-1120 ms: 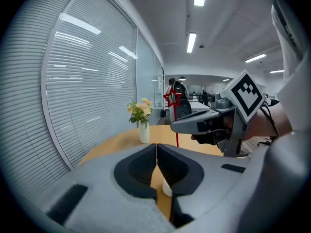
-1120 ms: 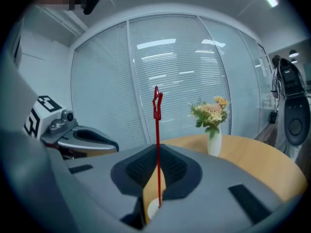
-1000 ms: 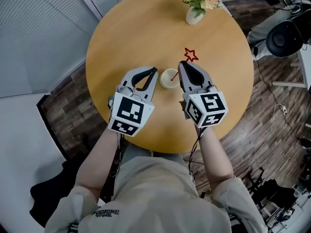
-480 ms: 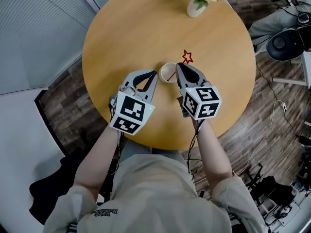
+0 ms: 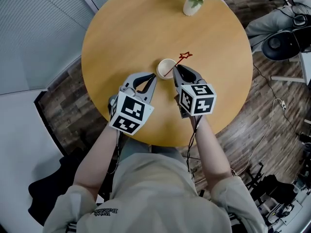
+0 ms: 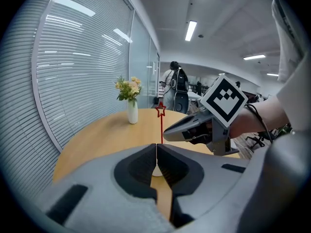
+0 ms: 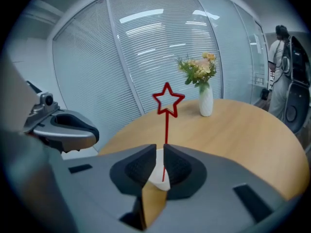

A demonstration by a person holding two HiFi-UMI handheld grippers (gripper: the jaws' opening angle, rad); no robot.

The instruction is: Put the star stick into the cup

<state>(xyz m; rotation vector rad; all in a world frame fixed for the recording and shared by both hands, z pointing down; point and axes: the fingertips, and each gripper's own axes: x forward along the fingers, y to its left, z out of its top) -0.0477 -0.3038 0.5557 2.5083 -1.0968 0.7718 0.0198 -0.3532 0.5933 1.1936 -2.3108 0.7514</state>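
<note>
A red star stick [image 5: 176, 63] stands slanted in the small white cup [image 5: 166, 68] on the round wooden table [image 5: 121, 38], with its star [image 7: 168, 100] up and to the right. My right gripper [image 5: 176, 68] has its tips right beside the stick. Its jaws stand a narrow gap apart, wider than the stick, and the cup [image 7: 158, 176] shows through that gap. My left gripper [image 5: 154, 75] sits just left of the cup, shut on nothing. In the left gripper view the stick [image 6: 161, 125] rises beside the right gripper [image 6: 167, 129].
A white vase of flowers [image 5: 190, 5] stands at the table's far edge. Dark office chairs [image 5: 279, 42] and cables lie on the floor to the right. A person [image 7: 282, 72] stands far off by the glass wall. Slatted blinds run along the left.
Both grippers have drawn back a little toward me from the cup. The stick's star has tipped lower and leans more to the right.
</note>
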